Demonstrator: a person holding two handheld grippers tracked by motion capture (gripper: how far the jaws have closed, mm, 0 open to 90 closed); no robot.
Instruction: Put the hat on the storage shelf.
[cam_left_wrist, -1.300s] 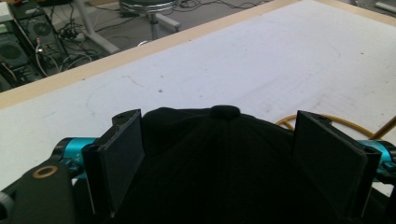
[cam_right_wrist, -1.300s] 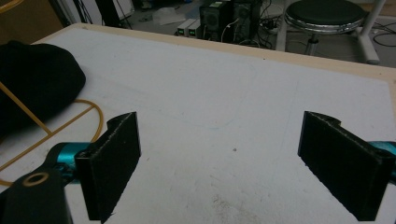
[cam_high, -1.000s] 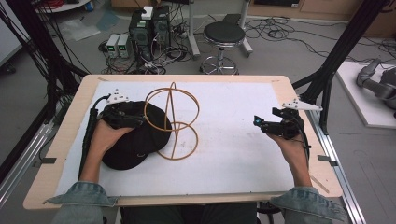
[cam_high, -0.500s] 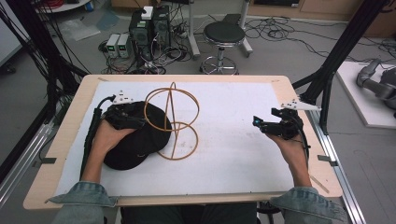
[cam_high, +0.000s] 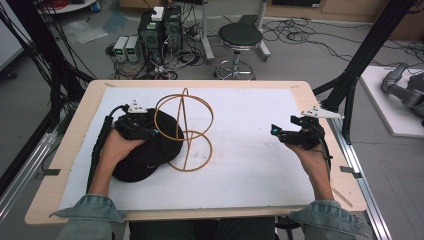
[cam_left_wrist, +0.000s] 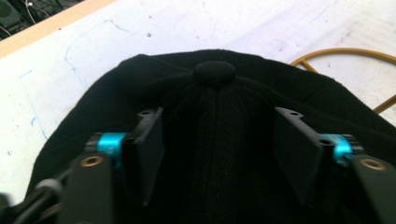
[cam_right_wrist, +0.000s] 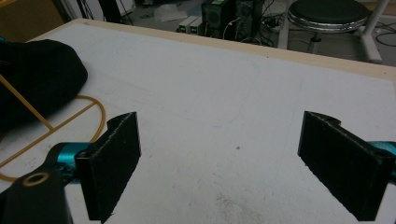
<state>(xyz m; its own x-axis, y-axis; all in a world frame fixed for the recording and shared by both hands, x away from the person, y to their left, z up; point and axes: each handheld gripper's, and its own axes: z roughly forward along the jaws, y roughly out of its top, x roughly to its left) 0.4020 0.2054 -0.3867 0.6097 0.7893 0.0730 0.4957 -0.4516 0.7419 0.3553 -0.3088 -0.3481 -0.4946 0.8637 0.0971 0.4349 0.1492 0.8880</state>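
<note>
Straddling black cap (cam_left_wrist: 219, 140), contact unclear

One cap (cam_high: 142, 155) (black), one wire stand (cam_high: 185, 129).

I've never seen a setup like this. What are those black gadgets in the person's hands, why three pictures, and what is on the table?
No robot here: a person holds a hand-operated clamp in each hand. One picture looks down from above the table; the other two come from small cameras riding on each clamp, looking along its black jaws. The left gripper has its jaws open on either side of a ridge of a black knit hat, not yet closed on it. Beside the hat stands a gold wire stand made of rings. The right gripper is open over bare table, holding nothing.
</note>
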